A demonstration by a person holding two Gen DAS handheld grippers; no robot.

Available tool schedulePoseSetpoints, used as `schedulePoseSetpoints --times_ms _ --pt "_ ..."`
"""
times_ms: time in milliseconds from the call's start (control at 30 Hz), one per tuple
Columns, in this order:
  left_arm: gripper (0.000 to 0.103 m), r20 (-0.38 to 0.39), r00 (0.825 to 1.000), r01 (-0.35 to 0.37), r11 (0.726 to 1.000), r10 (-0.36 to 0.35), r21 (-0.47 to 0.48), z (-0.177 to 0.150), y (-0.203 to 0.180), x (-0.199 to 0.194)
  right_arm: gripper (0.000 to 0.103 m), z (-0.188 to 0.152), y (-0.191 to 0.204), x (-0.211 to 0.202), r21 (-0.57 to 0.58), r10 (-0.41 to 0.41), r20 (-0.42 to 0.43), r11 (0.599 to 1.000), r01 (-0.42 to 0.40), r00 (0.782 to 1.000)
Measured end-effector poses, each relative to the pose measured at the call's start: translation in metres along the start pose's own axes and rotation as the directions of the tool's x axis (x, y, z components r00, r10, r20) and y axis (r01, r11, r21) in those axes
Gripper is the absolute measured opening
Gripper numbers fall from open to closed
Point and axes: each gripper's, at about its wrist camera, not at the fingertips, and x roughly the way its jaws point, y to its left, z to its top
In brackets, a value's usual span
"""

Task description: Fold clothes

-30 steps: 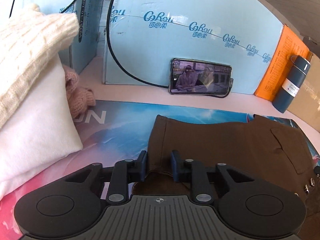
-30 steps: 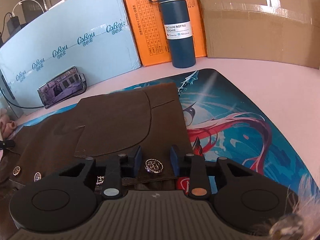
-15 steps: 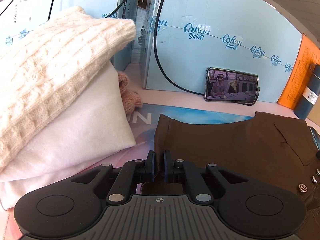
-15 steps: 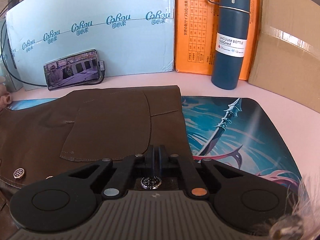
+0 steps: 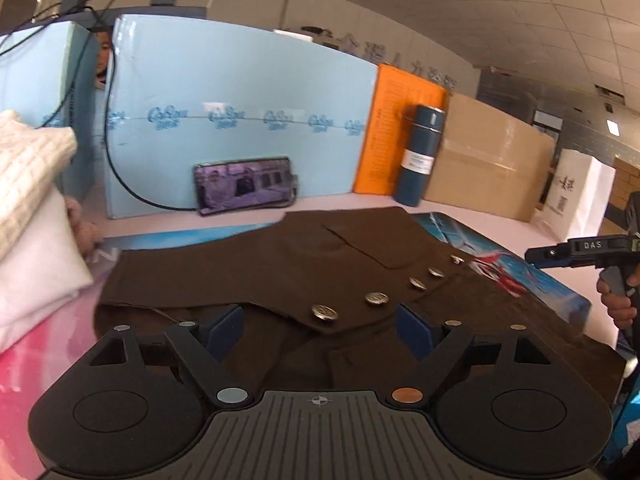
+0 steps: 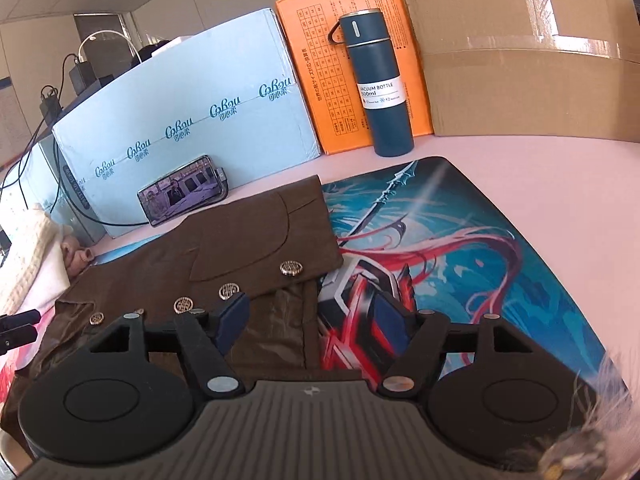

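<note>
A brown garment (image 5: 304, 264) with a row of metal buttons (image 5: 376, 298) lies on the printed mat, its far half laid flat over the near half. It also shows in the right wrist view (image 6: 240, 248). My left gripper (image 5: 320, 330) is open and empty, held above the garment's near edge. My right gripper (image 6: 312, 322) is open and empty above the garment's right edge and the mat (image 6: 460, 248). The right gripper also shows at the right edge of the left wrist view (image 5: 580, 254).
A stack of white and cream folded knitwear (image 5: 32, 208) lies at the left. A phone (image 5: 244, 185) leans on a light blue box (image 5: 240, 100). A dark blue vacuum bottle (image 6: 376, 88), an orange box (image 6: 316, 64) and a cardboard box (image 6: 528, 52) stand at the back.
Both grippers were shut on the garment's near edge half a second ago. They have opened, let go and risen up and back. The garment now lies folded with its button row showing.
</note>
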Motion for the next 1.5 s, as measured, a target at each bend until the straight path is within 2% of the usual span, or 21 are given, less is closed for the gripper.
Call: schedulePoseSetpoints --times_ms 133,200,267,433,600,633,667,700,767,800,833,900,1000,1067,1167,1300,1400,1500 --pt "0.086 -0.134 0.991 0.004 0.998 0.004 0.059 -0.008 -0.018 0.028 0.07 -0.014 0.0 -0.005 0.008 0.021 -0.038 1.0 -0.02 0.999" --pt "0.087 -0.163 0.986 -0.006 0.998 0.016 0.063 -0.013 -0.02 0.034 0.072 -0.021 0.0 -0.007 0.012 0.031 -0.056 0.999 -0.03 0.998" --pt "0.093 -0.163 0.986 -0.014 0.998 0.024 0.059 -0.017 -0.021 0.035 0.073 -0.028 0.0 -0.009 0.017 0.042 -0.075 0.999 -0.04 0.996" --pt "0.1 -0.164 0.986 -0.002 0.999 0.009 0.047 -0.017 -0.021 0.037 0.073 -0.044 0.002 -0.014 0.018 0.061 -0.114 0.998 -0.059 0.992" --pt "0.099 -0.163 0.985 0.052 0.998 -0.049 0.017 -0.013 -0.021 0.041 0.072 -0.05 0.012 -0.012 -0.07 0.016 -0.095 0.997 -0.023 0.995" --pt "0.091 -0.158 0.987 0.041 0.998 -0.034 0.039 -0.014 -0.025 0.041 0.072 -0.051 0.014 -0.011 -0.086 0.008 -0.092 0.996 -0.016 0.996" --pt "0.075 -0.15 0.989 0.016 0.997 -0.004 0.075 -0.015 -0.03 0.041 0.071 -0.052 0.015 -0.011 -0.102 0.001 -0.089 0.995 -0.01 0.996" --pt "0.066 -0.14 0.99 -0.017 0.994 0.032 0.106 -0.016 -0.034 0.04 0.064 -0.053 0.017 -0.011 -0.125 -0.017 -0.086 0.992 0.006 0.996" --pt "0.021 -0.117 0.991 -0.049 0.991 0.063 0.122 -0.019 -0.035 0.036 0.05 -0.055 0.022 -0.011 -0.178 -0.062 -0.078 0.983 0.047 0.995" --pt "0.015 -0.107 0.992 -0.052 0.992 0.065 0.116 -0.021 -0.034 0.034 0.043 -0.055 0.022 -0.011 -0.181 -0.062 -0.076 0.982 0.048 0.995" --pt "0.005 -0.098 0.993 -0.055 0.992 0.066 0.11 -0.022 -0.033 0.032 0.041 -0.055 0.022 -0.011 -0.184 -0.063 -0.075 0.982 0.048 0.995" --pt "0.003 -0.084 0.995 -0.042 0.994 0.05 0.102 -0.025 -0.035 0.029 0.026 -0.055 0.022 -0.01 -0.185 -0.063 -0.072 0.982 0.048 0.995" --pt "0.002 -0.024 0.996 -0.083 0.988 0.087 0.126 -0.027 -0.043 0.021 0.012 -0.05 0.019 -0.008 -0.167 -0.061 -0.06 0.985 0.05 0.996" --pt "0.002 0.031 0.991 -0.134 0.985 0.132 0.109 -0.024 -0.039 0.014 0.008 -0.045 0.019 -0.008 -0.169 -0.06 -0.043 0.984 0.052 0.997" --pt "0.001 0.065 0.977 -0.204 0.978 0.202 0.036 -0.02 -0.024 0.005 0.006 -0.036 0.02 -0.007 -0.177 -0.068 -0.008 0.982 0.066 0.998" --pt "0.0 0.046 0.96 -0.275 0.961 0.275 -0.016 -0.02 -0.009 0.004 0.006 -0.023 0.021 0.003 -0.175 -0.068 0.018 0.982 0.07 0.998" --pt "0.0 0.004 0.962 -0.272 0.962 0.273 -0.035 -0.026 0.0 0.006 0.006 -0.018 0.023 0.013 -0.188 -0.077 0.013 0.979 0.078 0.997" --pt "0.001 0.009 0.959 -0.283 0.958 0.284 -0.049 -0.026 0.001 0.004 0.005 -0.017 0.022 0.023 -0.208 -0.098 -0.003 0.974 0.095 0.995"
